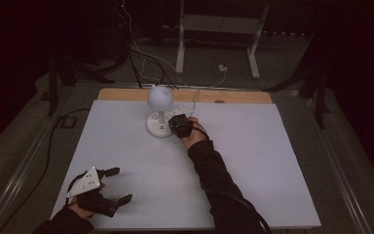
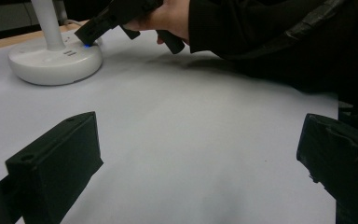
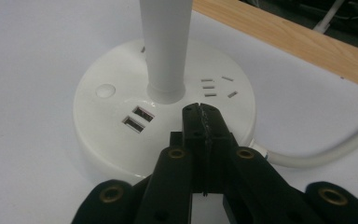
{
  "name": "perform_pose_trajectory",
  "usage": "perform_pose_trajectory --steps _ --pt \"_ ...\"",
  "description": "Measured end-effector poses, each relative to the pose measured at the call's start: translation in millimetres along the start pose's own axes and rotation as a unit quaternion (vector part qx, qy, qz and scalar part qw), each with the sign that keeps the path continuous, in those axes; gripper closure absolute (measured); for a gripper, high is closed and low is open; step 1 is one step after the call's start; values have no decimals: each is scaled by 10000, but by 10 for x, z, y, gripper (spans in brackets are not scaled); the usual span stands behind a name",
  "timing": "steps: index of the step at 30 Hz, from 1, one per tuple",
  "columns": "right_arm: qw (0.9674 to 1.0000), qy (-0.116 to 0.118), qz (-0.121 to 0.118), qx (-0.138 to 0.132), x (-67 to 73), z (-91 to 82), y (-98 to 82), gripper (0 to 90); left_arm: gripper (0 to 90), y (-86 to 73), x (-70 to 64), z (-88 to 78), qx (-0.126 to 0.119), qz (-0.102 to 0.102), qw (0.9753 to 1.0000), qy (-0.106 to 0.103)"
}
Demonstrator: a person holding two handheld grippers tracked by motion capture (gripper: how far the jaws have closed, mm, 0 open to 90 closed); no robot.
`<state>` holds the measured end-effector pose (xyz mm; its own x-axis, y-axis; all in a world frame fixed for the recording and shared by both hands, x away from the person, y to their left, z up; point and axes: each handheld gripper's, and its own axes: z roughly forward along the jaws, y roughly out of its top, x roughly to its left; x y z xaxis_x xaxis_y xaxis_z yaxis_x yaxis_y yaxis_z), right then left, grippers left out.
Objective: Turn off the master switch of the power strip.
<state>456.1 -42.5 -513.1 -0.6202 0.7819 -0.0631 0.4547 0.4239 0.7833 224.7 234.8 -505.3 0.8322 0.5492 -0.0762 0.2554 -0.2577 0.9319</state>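
A white desk lamp with a round head (image 1: 158, 97) stands at the back middle of the white table (image 1: 253, 161). Its disc base (image 3: 98, 126) carries a round button (image 3: 106, 90), two USB ports (image 3: 137, 119) and socket slots (image 3: 209, 87) around the stem (image 3: 165, 46). My right gripper (image 3: 200, 112) is shut with nothing in it. Its closed tips are down at the base top, just right of the stem. In the left gripper view a small blue light glows on the base (image 2: 51, 63) under the right gripper (image 2: 91, 32). My left gripper (image 1: 121, 185) is open at the front left, holding nothing (image 2: 198, 154).
The lamp's white cable (image 3: 326, 149) runs off the base to the right and back. A wooden strip (image 1: 185, 95) edges the table's far side. Beyond it are floor cables (image 1: 141, 58) and a white stand's legs (image 1: 253, 48). A dark cable (image 1: 48, 146) runs along the table's left.
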Motion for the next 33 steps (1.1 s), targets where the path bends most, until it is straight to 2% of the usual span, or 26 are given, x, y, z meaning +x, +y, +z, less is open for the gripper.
perform_pose_trajectory --steps 2,8,11,13,14,15,20,25,29,32,33 --pt "9999 -89 -109 2 24 1 1 900 3 0 -1 0 2 -3 10000 2" --pt "9999 -79 -77 -18 19 2 -1 900 3 0 2 -4 -8 1 10000 -1" --pt "10000 -60 40 -3 13 4 7 900 2 0 12 -6 -30 -28 10000 -5" --pt "10000 -77 -5 51 18 2 32 900 3 1 12 -7 -32 -31 10000 7" --pt "9999 -16 135 21 11 -22 62 900 3 1 12 -7 -32 -31 10000 7" --pt "9998 -46 174 -27 27 -37 82 900 3 2 11 -9 -39 -28 10000 0" --pt "9995 -92 187 -226 27 -130 167 900 2 0 7 -10 -32 -12 10000 8" --pt "9995 -11 260 -182 -24 -179 148 899 3 2 7 -6 -26 -5 10000 19" --pt "9992 156 303 -206 -68 -204 114 819 2 2 4 -5 -18 0 10000 25" --pt "9989 269 274 -258 -81 -238 114 723 2 1 3 -4 -28 -15 10000 28" --pt "9989 269 274 -258 -81 -238 114 723 3 1 3 -4 -28 -15 10000 28"
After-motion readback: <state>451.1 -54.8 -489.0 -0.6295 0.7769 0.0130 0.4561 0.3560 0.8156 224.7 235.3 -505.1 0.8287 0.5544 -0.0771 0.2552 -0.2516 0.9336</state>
